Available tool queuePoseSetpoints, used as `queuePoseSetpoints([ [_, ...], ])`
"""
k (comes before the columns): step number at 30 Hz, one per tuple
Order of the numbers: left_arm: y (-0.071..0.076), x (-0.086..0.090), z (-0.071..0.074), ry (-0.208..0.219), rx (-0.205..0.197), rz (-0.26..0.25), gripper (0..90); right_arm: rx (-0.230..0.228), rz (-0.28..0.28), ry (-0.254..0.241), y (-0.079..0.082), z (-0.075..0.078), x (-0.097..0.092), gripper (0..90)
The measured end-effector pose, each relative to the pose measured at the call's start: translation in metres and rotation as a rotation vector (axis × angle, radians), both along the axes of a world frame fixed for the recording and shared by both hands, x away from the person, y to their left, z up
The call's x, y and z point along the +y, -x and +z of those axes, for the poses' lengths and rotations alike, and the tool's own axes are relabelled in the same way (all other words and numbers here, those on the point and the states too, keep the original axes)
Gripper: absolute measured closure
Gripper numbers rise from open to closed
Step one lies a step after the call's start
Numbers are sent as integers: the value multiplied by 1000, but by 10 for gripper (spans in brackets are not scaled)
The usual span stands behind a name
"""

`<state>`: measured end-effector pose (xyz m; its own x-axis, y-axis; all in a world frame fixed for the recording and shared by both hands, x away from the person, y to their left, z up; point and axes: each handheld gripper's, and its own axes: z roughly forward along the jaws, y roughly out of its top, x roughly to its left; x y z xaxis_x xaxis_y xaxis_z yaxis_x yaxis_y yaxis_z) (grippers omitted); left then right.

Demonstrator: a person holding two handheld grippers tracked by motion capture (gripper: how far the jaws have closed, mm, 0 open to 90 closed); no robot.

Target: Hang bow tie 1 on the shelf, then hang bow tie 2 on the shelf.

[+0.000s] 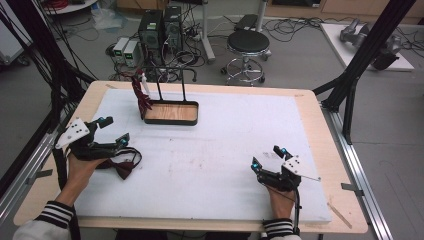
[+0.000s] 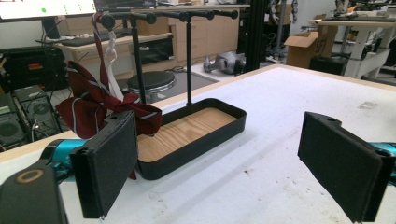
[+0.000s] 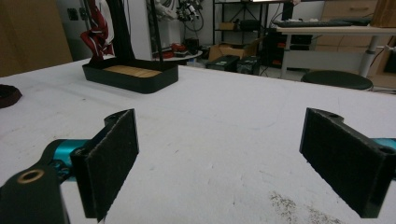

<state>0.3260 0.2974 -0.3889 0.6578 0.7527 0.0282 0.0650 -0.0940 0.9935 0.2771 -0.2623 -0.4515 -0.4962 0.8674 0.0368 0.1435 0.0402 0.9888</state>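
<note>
Black tray stand [image 1: 171,113] near the far edge of the white mat [image 1: 225,165], wide bare mat before it, two dark red bow ties, one hanging [image 1: 141,95] on the stand's left, one lying [image 1: 122,166] left-front by the left gripper [image 1: 113,131], jaws apart, right gripper [image 1: 269,157] right-front, jaws apart.

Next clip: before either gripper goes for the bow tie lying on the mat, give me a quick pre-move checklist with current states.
1. Left gripper open: ok, jaws stand wide apart with nothing between them.
2. Right gripper open: ok, jaws apart and nothing in them, low over the white mat.
3. Loose bow tie reachable: ok, it lies on the mat just beside the left gripper.
4. Rack's rod free for hanging: ok, its pegs toward the right end are bare; one striped bow tie hangs at the other end.
5. Wooden tray clear: ok, nothing inside it.
6. Strap of the loose bow tie untangled: cannot tell.
</note>
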Motion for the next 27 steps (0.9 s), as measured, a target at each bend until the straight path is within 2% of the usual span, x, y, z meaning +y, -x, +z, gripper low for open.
queuePoseSetpoints([
  [14,0,0,3,-7,-7,-3,127,-1,-1,-1,0,0,0,110],
  [19,0,2,5,-3,3,-6,121,-1,-3,1,0,0,0,110],
  [24,3,2,7,-29,10,-2,116,-1,-1,-1,0,0,0,109],
  [27,5,4,9,-44,29,3,116,0,-1,-2,0,0,0,109],
])
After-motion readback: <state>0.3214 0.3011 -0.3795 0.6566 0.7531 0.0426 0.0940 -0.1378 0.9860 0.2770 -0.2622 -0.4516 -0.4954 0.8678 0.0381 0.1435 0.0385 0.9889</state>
